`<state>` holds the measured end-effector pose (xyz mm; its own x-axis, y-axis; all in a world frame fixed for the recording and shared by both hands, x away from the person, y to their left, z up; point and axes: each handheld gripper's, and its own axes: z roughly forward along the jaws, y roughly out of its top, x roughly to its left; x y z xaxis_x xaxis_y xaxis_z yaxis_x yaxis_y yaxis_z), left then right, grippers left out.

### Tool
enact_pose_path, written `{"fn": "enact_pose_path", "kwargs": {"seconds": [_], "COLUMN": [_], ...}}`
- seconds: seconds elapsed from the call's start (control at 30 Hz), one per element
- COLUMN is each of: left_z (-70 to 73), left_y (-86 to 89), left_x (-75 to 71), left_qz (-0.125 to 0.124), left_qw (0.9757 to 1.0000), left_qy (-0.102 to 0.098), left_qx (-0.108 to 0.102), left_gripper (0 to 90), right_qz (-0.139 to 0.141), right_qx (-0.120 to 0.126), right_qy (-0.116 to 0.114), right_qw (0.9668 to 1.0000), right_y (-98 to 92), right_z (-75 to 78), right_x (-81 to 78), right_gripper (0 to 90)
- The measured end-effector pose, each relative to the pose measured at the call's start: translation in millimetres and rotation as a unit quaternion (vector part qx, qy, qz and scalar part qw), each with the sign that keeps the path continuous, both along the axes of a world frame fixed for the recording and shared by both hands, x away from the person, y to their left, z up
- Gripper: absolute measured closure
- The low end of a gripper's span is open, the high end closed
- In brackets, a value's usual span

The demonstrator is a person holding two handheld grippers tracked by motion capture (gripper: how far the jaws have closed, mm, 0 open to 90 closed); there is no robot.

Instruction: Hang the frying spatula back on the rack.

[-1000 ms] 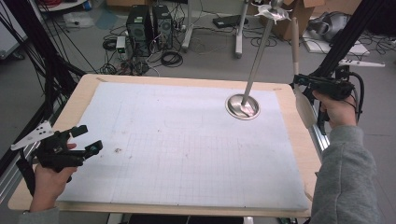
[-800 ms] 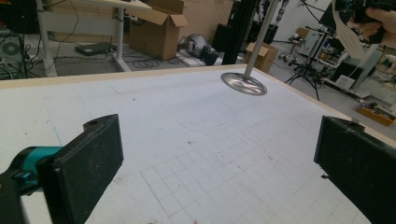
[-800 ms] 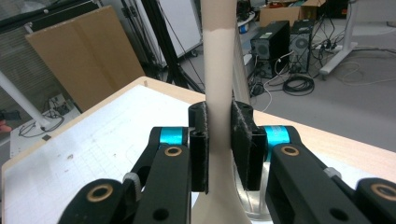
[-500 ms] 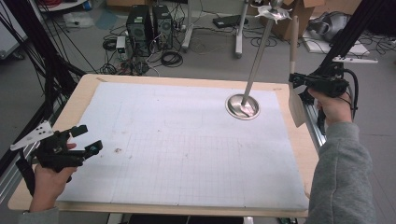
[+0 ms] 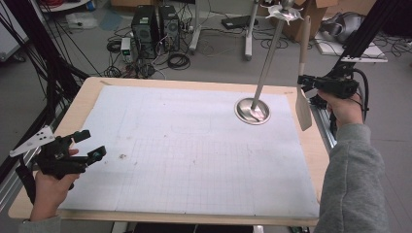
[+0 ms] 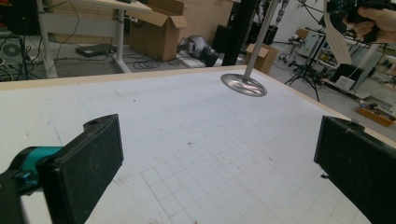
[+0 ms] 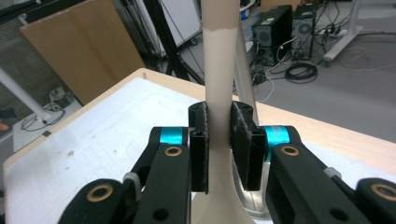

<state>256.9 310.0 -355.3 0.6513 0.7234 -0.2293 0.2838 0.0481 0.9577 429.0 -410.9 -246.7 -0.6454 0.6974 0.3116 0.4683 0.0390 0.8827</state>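
Right gripper [image 5: 311, 83] shifted left toward stand [image 5: 252, 110] | jaws pinch spatula [image 5: 303, 104] neck: light, stiff, smooth | left gripper [image 5: 90, 145] spread, idle

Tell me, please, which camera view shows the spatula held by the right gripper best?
The high view: the spatula hangs blade-down, whole, in the right gripper beside the table's right edge. The right gripper view shows just its neck clamped between the pads; the left gripper view shows its blade far off.
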Motion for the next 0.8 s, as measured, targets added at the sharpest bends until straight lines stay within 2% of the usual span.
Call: {"fn": "enact_pose_path", "kwargs": {"seconds": [0.2, 0.8], "left_z": [-0.2, 0.5], "left_y": [-1.0, -0.7], "left_x": [-0.4, -2.4], "left_qz": [0.000, -0.001], "left_qw": [1.0000, 1.0000], "left_qy": [0.001, -0.001], "left_qx": [0.001, 0.003], "left_gripper": [1.8, 1.8], "right_qz": [0.009, 0.009], "right_qx": [0.000, -0.004], "right_qy": [0.009, 0.013], "right_qw": [0.9999, 0.9999], "right_y": [2.8, 12.2], "right_z": [-2.6, -7.9], "right_x": [3.0, 11.1], "right_gripper": [78.1, 78.1]}}
